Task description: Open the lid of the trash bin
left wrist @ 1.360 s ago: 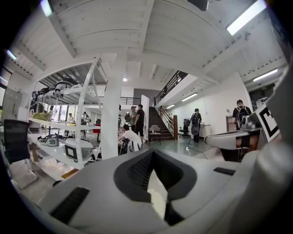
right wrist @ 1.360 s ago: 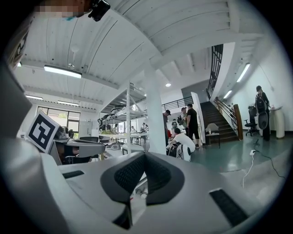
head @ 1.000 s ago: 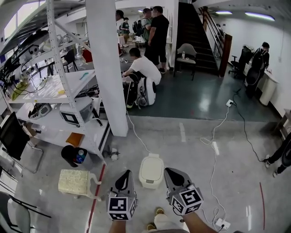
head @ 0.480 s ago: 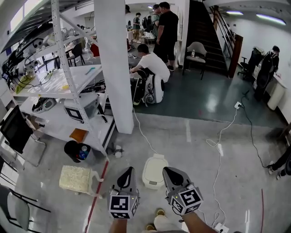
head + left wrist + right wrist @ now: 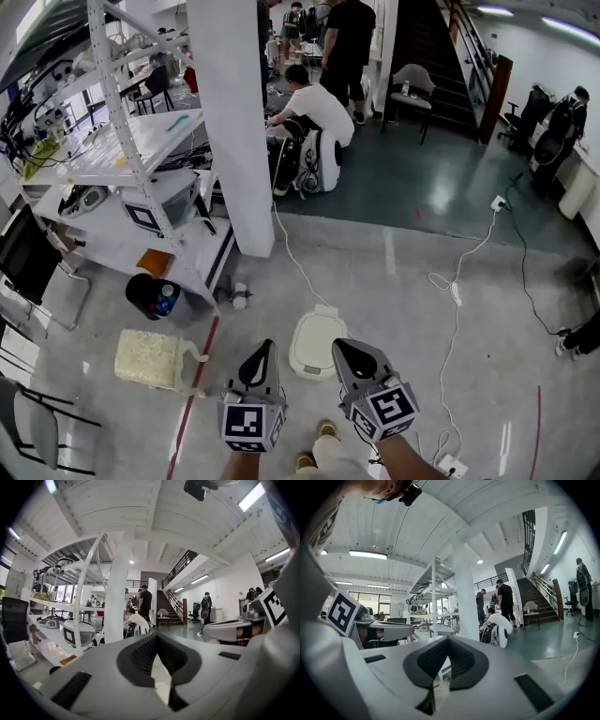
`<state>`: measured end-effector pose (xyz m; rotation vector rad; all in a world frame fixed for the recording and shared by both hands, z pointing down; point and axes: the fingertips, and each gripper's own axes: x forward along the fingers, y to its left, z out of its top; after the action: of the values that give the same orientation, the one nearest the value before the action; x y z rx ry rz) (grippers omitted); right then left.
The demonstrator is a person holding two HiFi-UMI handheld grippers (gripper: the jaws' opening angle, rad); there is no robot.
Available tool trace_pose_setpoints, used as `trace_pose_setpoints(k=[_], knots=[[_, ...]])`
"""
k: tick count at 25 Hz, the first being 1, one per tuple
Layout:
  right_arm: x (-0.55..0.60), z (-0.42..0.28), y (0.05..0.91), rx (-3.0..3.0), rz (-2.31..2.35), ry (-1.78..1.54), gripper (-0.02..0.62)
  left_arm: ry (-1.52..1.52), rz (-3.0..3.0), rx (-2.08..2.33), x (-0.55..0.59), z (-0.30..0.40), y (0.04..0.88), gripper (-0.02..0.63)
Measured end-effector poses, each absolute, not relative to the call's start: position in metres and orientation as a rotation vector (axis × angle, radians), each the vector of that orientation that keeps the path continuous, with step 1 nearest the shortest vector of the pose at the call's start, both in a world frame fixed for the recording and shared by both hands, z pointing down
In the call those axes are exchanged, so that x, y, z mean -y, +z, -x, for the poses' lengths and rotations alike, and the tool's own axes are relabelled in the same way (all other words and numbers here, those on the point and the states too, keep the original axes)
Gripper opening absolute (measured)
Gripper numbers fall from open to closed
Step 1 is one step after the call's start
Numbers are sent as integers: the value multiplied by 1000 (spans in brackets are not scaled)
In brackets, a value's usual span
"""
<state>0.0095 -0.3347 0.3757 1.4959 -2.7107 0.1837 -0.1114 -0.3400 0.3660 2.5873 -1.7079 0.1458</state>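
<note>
an open workshop or lab: metal shelving [image 5: 141,178] loaded with equipment, cables [image 5: 469,272] trailing over a concrete floor [image 5: 403,281], and a staircase [image 5: 441,56] behind.

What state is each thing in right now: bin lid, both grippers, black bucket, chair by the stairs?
Bin lid: closed, flat on the white bin.
Left gripper: shut, nothing between the jaws.
Right gripper: shut, nothing between the jaws.
Black bucket: open at the top, something blue inside.
Chair: unoccupied.
</note>
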Motion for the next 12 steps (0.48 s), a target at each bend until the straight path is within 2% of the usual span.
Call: trace_pose_setpoints(k=[12], knots=[[374,-35,426,2670,-1522,243,34,196,-2535,1637,373,88,430,0]])
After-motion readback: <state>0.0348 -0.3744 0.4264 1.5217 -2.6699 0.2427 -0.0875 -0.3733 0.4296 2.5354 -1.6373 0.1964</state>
